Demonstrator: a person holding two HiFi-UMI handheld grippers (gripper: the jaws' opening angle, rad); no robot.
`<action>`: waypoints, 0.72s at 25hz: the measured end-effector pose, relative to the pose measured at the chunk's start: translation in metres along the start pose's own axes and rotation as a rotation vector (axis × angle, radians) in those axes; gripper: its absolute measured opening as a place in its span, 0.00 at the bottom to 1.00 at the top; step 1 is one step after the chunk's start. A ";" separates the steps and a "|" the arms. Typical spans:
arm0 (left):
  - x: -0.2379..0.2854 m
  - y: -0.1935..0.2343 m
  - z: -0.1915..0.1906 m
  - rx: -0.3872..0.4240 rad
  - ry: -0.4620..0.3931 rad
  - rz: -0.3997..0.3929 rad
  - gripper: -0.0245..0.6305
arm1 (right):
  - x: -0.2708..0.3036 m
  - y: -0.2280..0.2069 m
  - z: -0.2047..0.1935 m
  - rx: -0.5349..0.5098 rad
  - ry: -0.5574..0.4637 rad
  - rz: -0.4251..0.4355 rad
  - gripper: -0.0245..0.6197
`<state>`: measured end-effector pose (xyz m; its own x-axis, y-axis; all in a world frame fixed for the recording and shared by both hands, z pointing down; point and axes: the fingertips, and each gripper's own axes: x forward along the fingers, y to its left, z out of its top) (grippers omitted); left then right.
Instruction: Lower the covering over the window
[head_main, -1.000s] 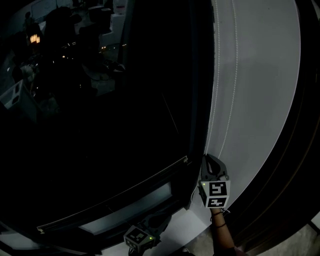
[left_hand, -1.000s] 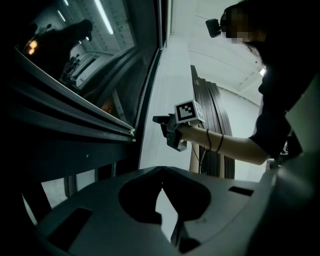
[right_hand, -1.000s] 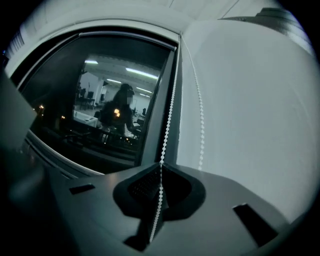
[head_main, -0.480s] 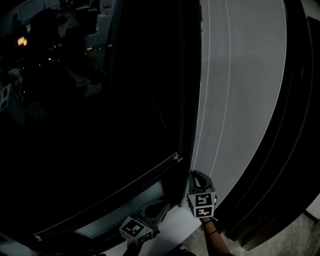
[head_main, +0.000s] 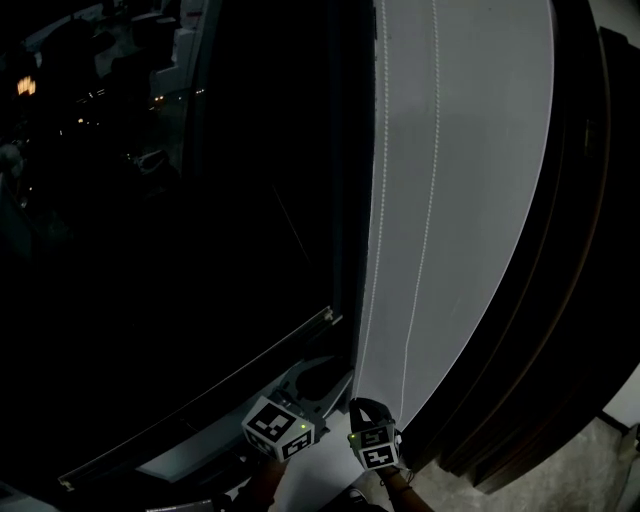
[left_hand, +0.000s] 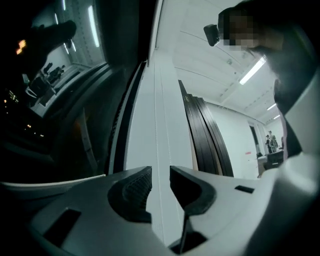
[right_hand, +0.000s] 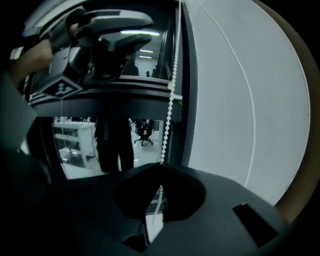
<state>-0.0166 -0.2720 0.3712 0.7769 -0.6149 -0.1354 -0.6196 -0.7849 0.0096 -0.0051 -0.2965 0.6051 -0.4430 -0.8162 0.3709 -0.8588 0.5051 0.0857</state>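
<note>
The dark glass window filled the left, with small lamps reflected in it. Beside its frame the left tool was held with its ribbed jaws opening, and nothing was pressed between them. The bead chain, a thin string of small white balls, was hung lengthwise up the smooth white wall just right of the frame. It was pinched by the right tool, whose jaws were pressed together on it. From there the chain rose straight above, so a pull along its length was judged likeliest. The blind itself could not be made out.
</note>
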 end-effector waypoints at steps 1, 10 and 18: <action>0.007 0.000 0.003 0.006 -0.004 -0.007 0.19 | -0.002 0.002 -0.009 0.003 0.017 0.008 0.06; 0.048 -0.012 0.032 0.040 -0.072 -0.111 0.22 | -0.014 -0.003 -0.020 0.061 0.008 0.028 0.06; 0.061 -0.018 0.042 0.073 -0.104 -0.159 0.12 | -0.017 -0.005 -0.021 0.079 -0.006 0.042 0.06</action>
<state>0.0376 -0.2919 0.3211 0.8523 -0.4691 -0.2312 -0.4990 -0.8618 -0.0912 0.0120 -0.2787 0.6178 -0.4801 -0.7965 0.3675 -0.8571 0.5152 -0.0030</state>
